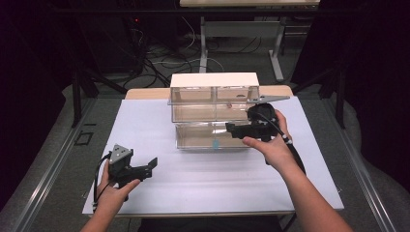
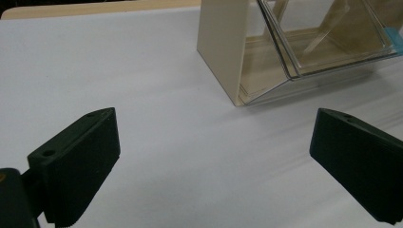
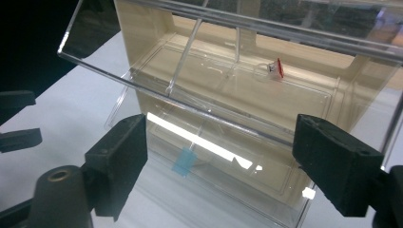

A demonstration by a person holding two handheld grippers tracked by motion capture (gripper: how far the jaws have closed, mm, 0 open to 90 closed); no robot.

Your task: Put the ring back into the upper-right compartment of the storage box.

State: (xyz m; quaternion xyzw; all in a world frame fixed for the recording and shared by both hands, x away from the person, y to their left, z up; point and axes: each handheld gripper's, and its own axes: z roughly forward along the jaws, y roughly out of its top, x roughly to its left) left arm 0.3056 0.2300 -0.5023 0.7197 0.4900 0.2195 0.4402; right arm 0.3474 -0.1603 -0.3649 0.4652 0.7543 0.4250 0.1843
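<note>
Drawers of clear plastic sit in a cream-coloured cabinet (image 1: 214,80) at the upper middle of the high view, on a white sheet (image 1: 145,125) that covers the table. The lower drawer (image 1: 203,136) is pulled forward and a small blue tag (image 1: 215,143) lies in it; in the right gripper view the same blue tag (image 3: 184,161) sits low in the frame, left of centre, and a small red piece (image 3: 278,68) lies in the upper drawer (image 3: 247,90), toward the upper right. The right gripper (image 1: 229,128) is at the right end of the drawers in the high view, just right of centre, with the right hand (image 1: 270,145) wrapped round its body. Its jaws stand spread, with the front edge of the drawers between them and nothing pinched; whether a pad brushes the plastic is hard to tell. The left gripper (image 1: 153,163) rests at the lower left of the high view, well apart from the cabinet, held by the left hand (image 1: 113,193). Its jaws stand wide apart over the bare sheet, and the cabinet's near corner (image 2: 223,52) appears at the top of the left gripper view.
</note>
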